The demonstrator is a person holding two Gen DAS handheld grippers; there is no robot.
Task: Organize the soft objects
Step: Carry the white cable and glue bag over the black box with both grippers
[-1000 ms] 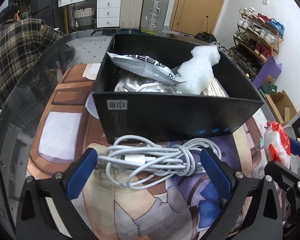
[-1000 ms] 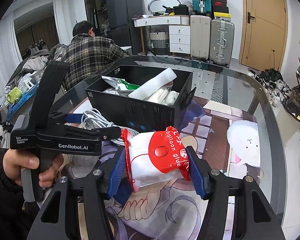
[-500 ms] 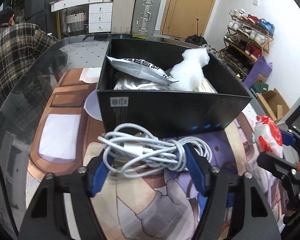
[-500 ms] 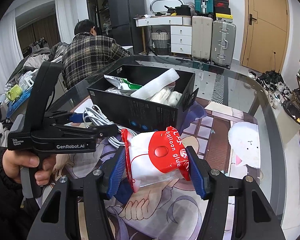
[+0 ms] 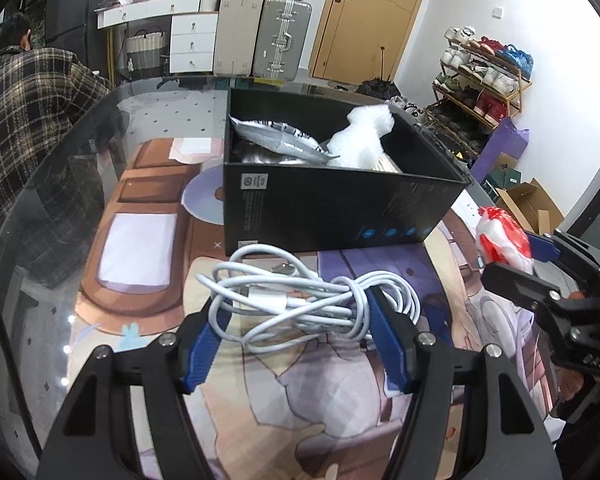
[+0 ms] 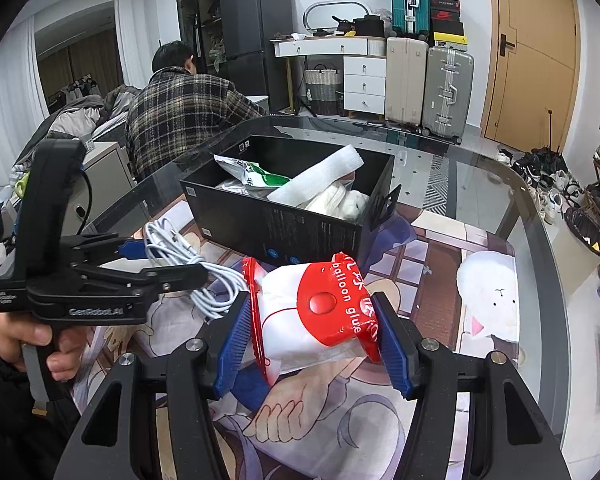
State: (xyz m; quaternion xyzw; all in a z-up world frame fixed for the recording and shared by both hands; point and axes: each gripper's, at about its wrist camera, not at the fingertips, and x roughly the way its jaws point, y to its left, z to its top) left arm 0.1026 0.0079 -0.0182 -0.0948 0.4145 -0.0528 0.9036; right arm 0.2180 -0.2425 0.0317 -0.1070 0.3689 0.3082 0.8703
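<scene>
1. Left-wrist footage showed a tangled bundle of white charging cable (image 5: 300,304) clasped between the blue pads of the left gripper (image 5: 298,326), whose jaws were drawn in narrowly around it, seemingly so that the loose loops could be carried as one lump.
2. Just beyond the cable, an open black cardboard box (image 5: 324,208) was seen on a printed cartoon mat (image 5: 140,248); a silver foil pouch (image 5: 276,140) and a white foam sheet (image 5: 360,136) had been placed inside it, so it was judged to be the collecting bin.
3. Further right, a white plastic bag with a red "balloon glue" label (image 6: 320,316) was pinched by the right gripper (image 6: 310,338), near the box.
4. Whether the cable was touching the mat could not be told, and the box's deeper contents were hidden by its wall.
</scene>
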